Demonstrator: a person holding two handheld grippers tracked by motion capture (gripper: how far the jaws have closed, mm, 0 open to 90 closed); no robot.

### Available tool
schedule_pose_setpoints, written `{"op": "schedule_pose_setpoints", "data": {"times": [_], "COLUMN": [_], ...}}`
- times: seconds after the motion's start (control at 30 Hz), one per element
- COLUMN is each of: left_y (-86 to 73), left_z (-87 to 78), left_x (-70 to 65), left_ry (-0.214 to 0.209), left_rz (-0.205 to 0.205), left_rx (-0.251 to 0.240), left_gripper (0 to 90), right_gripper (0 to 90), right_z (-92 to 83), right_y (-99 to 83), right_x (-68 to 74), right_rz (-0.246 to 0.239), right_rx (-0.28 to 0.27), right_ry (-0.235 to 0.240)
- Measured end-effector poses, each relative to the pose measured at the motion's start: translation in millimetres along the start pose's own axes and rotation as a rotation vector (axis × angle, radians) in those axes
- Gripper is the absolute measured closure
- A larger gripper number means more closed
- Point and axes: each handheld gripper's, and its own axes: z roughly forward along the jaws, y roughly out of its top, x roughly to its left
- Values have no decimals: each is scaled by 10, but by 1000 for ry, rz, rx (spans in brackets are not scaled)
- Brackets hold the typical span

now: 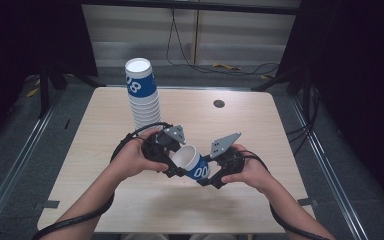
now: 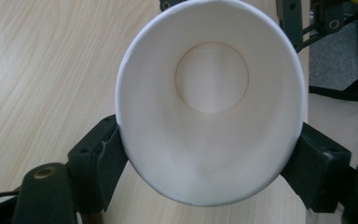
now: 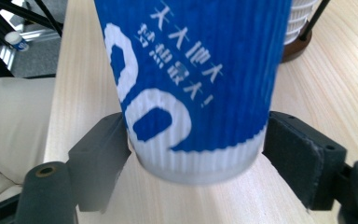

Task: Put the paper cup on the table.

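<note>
I've got one paper cup held on its side above the near middle of the table, between my two grippers. My left gripper is closed on the rim end: in the left gripper view the pads press both sides of the mouth and squash it a bit oval. My right gripper sits at the base end w/ its jaws about halfway apart; in the right gripper view the left pad looks to touch the ribbed wall, the right pad seems just clear, so I'd call that grip let go.

Handling, as I judge it: very light, thin wall, crushes easily, esp. at the open rim. The ribbed blue sleeve gives decent friction. The base is stiffer, so a better spot to pinch; go gentle at the rim.

Count: 1 loose cup, 1 tall stack of cups far left of me on the table, 2 grippers. Can't tell how many are in the stack
</note>
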Motion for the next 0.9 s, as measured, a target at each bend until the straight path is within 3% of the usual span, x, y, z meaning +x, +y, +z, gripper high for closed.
{"op": "schedule_pose_setpoints", "data": {"times": [0.37, 0.9], "left_y": [-90, -201], "left_z": [-17, 23], "left_x": [20, 38], "left_ry": [36, 72], "left_rz": [-31, -24], "left_rx": [43, 121], "left_gripper": [216, 214], "right_gripper": [136, 142], "right_z": [10, -27], "right_y": [-88, -126], "right_x": [-11, -26], "right_rz": [47, 111], "right_rx": [5, -17], "right_ry": [-13, -63]}}
